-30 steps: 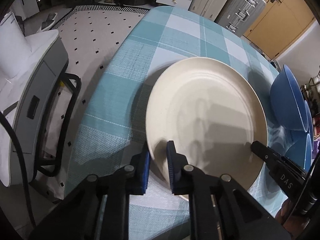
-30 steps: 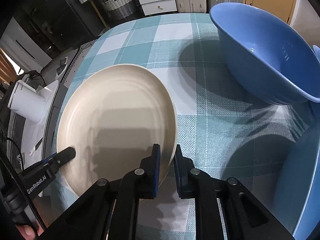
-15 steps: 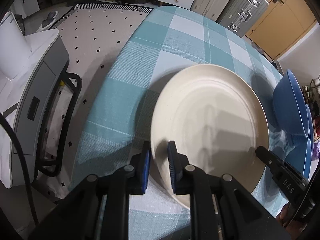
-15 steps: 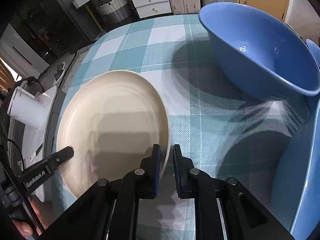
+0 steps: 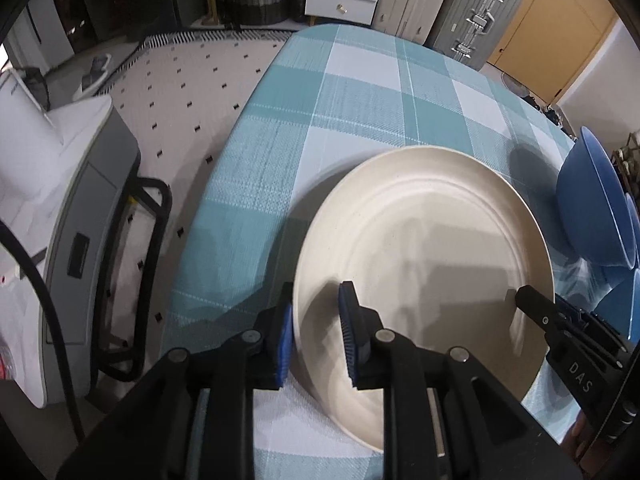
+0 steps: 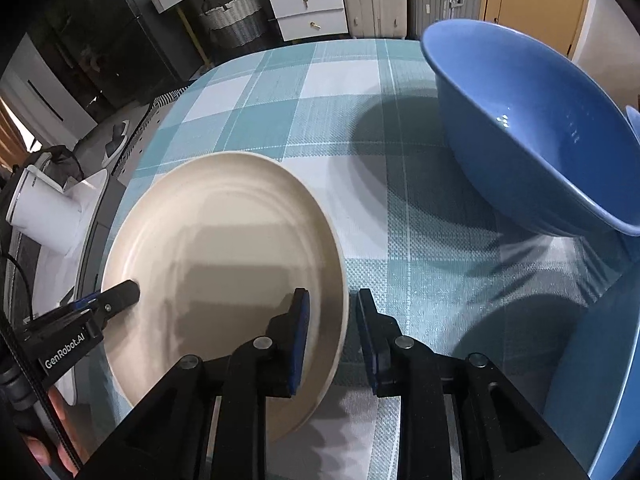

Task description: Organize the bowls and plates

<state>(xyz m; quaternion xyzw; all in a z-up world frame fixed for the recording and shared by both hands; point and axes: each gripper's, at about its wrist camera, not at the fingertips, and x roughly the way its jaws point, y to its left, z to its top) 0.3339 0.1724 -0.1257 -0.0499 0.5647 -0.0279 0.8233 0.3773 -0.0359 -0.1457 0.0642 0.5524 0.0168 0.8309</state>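
Checked tablecloth (image 5: pixel 360 92) under empty cream plate (image 5: pixel 432 240), both hand-held grippers' jaws opening astride its rim, blue bowl (image 6: pixel 532 136) empty.

— What colours do you have in front of you?

— You have a plain cream plate (image 5: pixel 432 248) on a tablecloth (image 5: pixel 360 92) checked in teal and white, with thin pale lines through it.

— And your grippers?

— Your left gripper (image 5: pixel 316 336) and right gripper (image 6: pixel 330 336) are black with blue pads (image 6: pixel 300 340).

— The rest?

— The bowl (image 6: pixel 532 148) is solid blue. The floor (image 5: pixel 180 80) is pale with small black dots, the door (image 5: pixel 548 28) ochre, the drawers (image 6: pixel 304 0) white.
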